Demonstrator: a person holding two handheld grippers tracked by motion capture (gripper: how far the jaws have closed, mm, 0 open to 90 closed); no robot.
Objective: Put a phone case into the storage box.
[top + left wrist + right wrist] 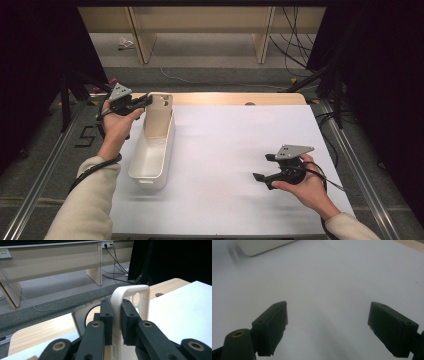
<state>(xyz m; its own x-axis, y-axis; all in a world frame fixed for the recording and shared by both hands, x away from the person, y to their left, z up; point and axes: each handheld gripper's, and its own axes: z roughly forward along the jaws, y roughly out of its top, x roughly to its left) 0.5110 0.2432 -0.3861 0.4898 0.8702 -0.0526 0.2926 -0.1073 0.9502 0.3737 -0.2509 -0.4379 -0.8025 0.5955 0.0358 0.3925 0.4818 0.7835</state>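
White plastic bin (pixel 151 155) sits on the tabletop (pixel 230 150), its far end wall pinched tight between the left claw (pixel 117 323) jaws. Off to the side, the right claw (pixel 263 167) hangs wide open, holding nothing.

No text, brand or number can be read with certainty; a dark mark shaped like an S or a 5 (pixel 86 135) stands on the grey floor left of the table; a small label (pixel 5 253) on the wooden furniture carries print too small to read.
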